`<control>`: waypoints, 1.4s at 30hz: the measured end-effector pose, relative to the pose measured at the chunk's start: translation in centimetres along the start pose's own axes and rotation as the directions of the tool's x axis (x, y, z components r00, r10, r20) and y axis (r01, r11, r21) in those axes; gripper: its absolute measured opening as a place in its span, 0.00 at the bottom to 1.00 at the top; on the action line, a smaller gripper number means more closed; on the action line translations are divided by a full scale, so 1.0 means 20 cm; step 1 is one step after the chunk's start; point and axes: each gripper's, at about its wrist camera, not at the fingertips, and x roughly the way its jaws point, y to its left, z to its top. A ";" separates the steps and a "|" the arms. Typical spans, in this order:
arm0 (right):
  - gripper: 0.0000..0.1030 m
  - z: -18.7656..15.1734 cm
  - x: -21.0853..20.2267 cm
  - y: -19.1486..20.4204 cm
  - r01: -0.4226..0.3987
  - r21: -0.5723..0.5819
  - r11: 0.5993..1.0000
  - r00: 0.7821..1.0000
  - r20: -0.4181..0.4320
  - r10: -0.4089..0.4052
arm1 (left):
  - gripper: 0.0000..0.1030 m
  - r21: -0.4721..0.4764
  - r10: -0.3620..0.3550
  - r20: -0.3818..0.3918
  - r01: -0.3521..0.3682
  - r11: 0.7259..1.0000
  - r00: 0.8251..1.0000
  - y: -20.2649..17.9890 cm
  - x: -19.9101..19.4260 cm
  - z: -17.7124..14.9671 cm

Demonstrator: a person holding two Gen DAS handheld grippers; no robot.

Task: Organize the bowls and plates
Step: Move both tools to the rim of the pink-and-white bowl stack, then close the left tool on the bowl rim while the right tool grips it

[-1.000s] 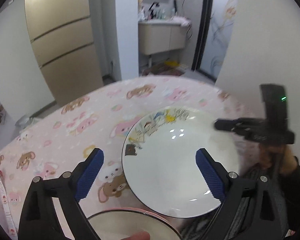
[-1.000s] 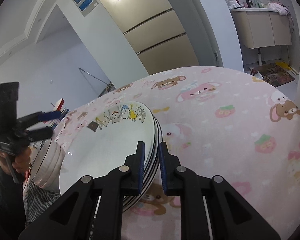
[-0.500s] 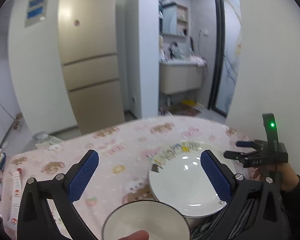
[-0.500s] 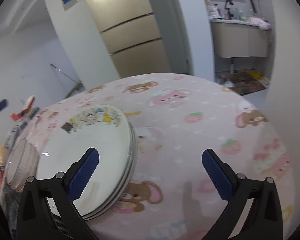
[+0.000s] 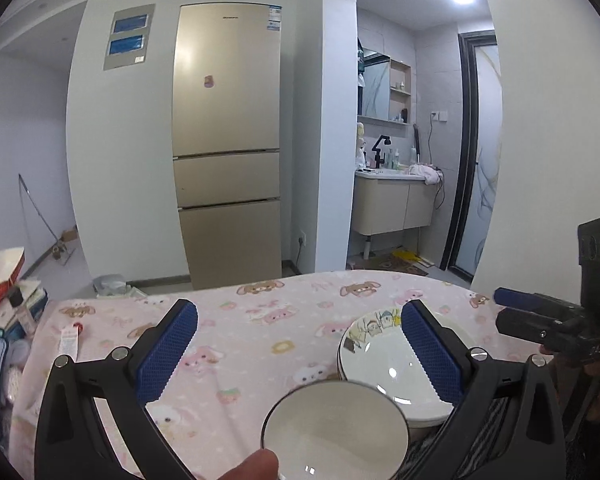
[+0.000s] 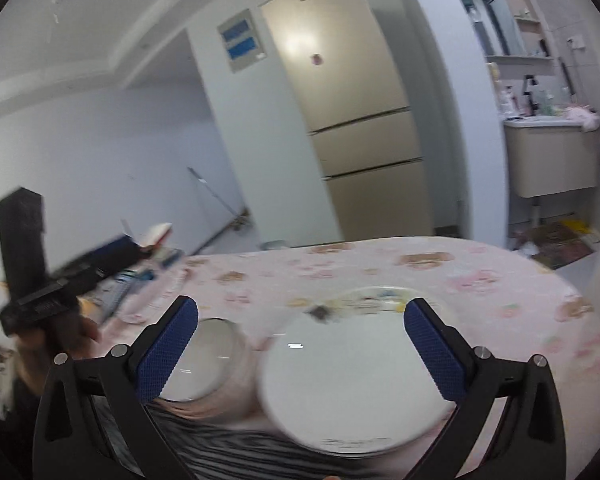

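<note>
On the pink-clothed tabletop (image 5: 240,320), the bowl (image 5: 334,424) sits at the near edge with the stack of plates (image 5: 384,364) just beside it on the right. The left tongs (image 5: 300,350) gape empty. The right tongs (image 6: 300,350), clamped on the stack's rim a second ago, now stand wide and empty: plates look delivered.

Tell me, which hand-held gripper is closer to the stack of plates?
Right. The right hand-held gripper hangs open just above the plate stack; the left hand-held gripper is beside it, over the bowl.
</note>
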 end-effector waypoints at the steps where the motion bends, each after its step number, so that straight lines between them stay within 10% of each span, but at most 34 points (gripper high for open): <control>1: 1.00 0.00 0.02 0.04 -0.012 -0.010 1.000 1.000 -0.016 0.012 | 1.00 -0.002 0.000 -0.005 0.000 1.000 1.000 0.01 -0.02 -0.02; 11: 1.00 -0.24 0.30 0.11 -0.178 0.088 0.980 0.967 -0.168 0.191 | 1.00 -0.164 -0.046 -0.086 0.031 0.986 0.995 0.25 0.00 -0.28; 18: 1.00 -0.30 0.35 0.11 -0.225 0.118 0.967 0.942 -0.228 0.247 | 1.00 -0.307 -0.198 -0.248 0.117 0.944 0.948 0.31 0.14 -0.40; 25: 1.00 -0.35 0.41 0.16 -0.262 0.151 0.953 0.907 -0.298 0.296 | 1.00 -0.542 -0.393 -0.312 0.178 0.821 0.865 0.41 0.27 -0.54; 33: 1.00 -0.43 0.41 0.26 -0.227 0.244 0.943 0.848 -0.427 0.315 | 0.98 -0.577 -0.442 -0.377 0.167 0.800 0.814 0.38 0.34 -0.61; 36: 1.00 -0.43 0.43 0.22 -0.169 0.330 0.929 0.867 -0.399 0.299 | 0.91 -0.616 -0.473 -0.395 0.155 0.772 0.787 0.40 0.37 -0.66; 42: 1.00 -0.41 0.47 0.17 -0.056 0.446 0.893 0.905 -0.355 0.234 | 0.90 -0.666 -0.480 -0.386 0.122 0.736 0.788 0.44 0.38 -0.69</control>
